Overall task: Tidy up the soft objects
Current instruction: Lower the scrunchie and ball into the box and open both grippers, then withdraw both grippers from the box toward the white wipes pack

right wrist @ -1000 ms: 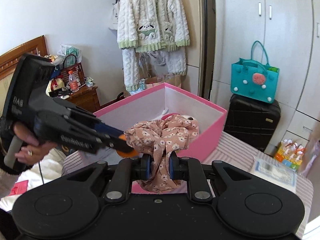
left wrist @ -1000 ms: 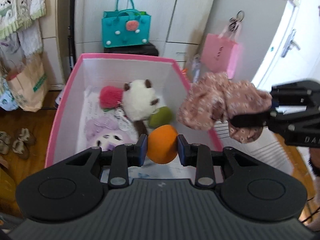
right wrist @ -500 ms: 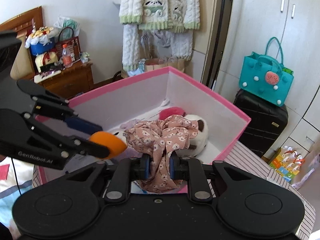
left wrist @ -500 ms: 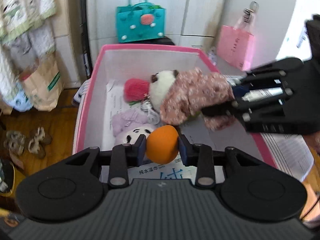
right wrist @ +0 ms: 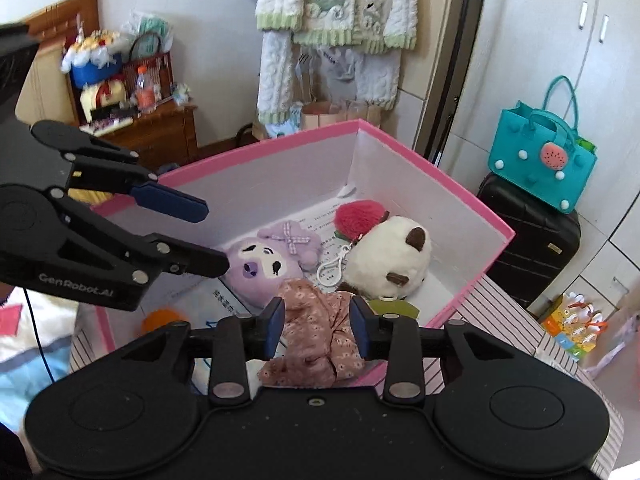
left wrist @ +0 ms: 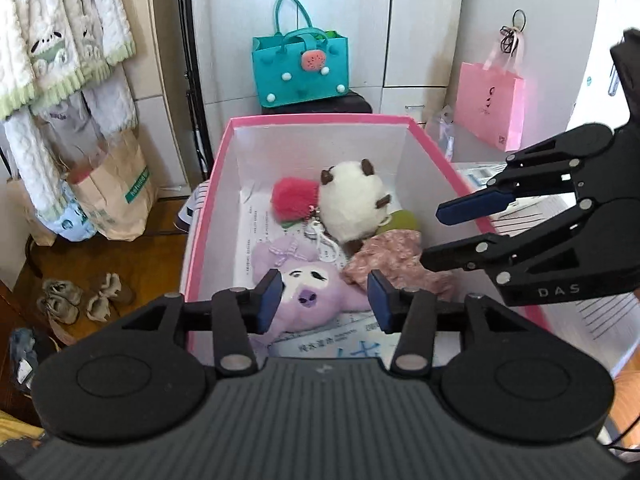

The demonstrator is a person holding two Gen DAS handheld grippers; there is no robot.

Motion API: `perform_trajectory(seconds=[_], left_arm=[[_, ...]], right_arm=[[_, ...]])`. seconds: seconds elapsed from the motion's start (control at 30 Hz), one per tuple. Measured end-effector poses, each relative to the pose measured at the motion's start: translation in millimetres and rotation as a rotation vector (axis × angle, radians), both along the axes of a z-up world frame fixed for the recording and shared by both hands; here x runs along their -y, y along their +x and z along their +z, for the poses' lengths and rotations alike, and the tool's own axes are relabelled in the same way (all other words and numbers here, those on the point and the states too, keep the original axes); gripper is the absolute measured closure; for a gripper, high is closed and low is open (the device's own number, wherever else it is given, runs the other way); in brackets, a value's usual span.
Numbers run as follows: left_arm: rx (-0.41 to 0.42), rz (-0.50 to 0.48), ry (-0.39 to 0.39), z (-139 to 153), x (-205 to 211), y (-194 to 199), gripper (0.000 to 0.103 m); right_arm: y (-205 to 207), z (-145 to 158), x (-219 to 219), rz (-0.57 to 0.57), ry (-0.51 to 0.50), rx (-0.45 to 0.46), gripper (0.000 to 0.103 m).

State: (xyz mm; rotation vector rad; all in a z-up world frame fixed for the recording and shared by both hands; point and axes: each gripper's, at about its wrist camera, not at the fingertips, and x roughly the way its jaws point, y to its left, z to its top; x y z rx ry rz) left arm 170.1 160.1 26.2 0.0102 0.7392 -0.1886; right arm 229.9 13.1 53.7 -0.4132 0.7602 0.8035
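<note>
The pink box [left wrist: 320,120] [right wrist: 280,146] holds a purple plush [left wrist: 316,288] [right wrist: 260,268], a white plush with brown ears [left wrist: 356,204] [right wrist: 390,256], a red fuzzy ball [left wrist: 294,198] [right wrist: 358,218] and a green piece [left wrist: 404,220]. The floral cloth scrunchie [left wrist: 396,260] [right wrist: 316,332] lies in the box below my right gripper [right wrist: 318,320] [left wrist: 434,236], whose jaws are opening, pads off the cloth. My left gripper [left wrist: 325,300] [right wrist: 214,240] hangs over the box's near side, jaws opening with nothing between them. The orange ball [right wrist: 162,318] rests in the box's near corner, hidden in the left wrist view.
A teal bag [left wrist: 300,68] sits on a black suitcase [right wrist: 528,232] behind the box. A pink paper bag [left wrist: 490,106] hangs at the right. A brown paper bag [left wrist: 116,192] and shoes [left wrist: 80,296] are on the floor at the left. The box stands on a striped cover [right wrist: 500,320].
Both grippers have opened over the box. The orange ball left the left jaws and the floral scrunchie left the right jaws; both now lie in the box.
</note>
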Motion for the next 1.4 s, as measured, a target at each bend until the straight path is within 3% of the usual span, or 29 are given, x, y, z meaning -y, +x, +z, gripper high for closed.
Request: perform_trajectory(seconds=[0.1,0.47,0.9,1.1,1.4], left_arm=[[-0.019,-0.003,-0.046,9,-2,-4,0.056],[0.033,-0.012,-0.014,42,13,-36,0.052],[0.034,-0.100,0.017,62,41,-67,0.047],[0.051,-0.118,0.046,68,60,-78,0.042],[0.078,-0.172,0.002,69,95,-77,0.040]], right_arm=[[-6,6,8,-0.013,0.034,-0.001,0.062],[-47,46,42,-0.005,0.173,-0.021,0.060],[-98,70,80,0.004,0.201,0.017,0.056],[-111,66,96,-0.003,0.185,0.018,0.053],[-122,64,135,-0.038,0.202,0.049,0.049]])
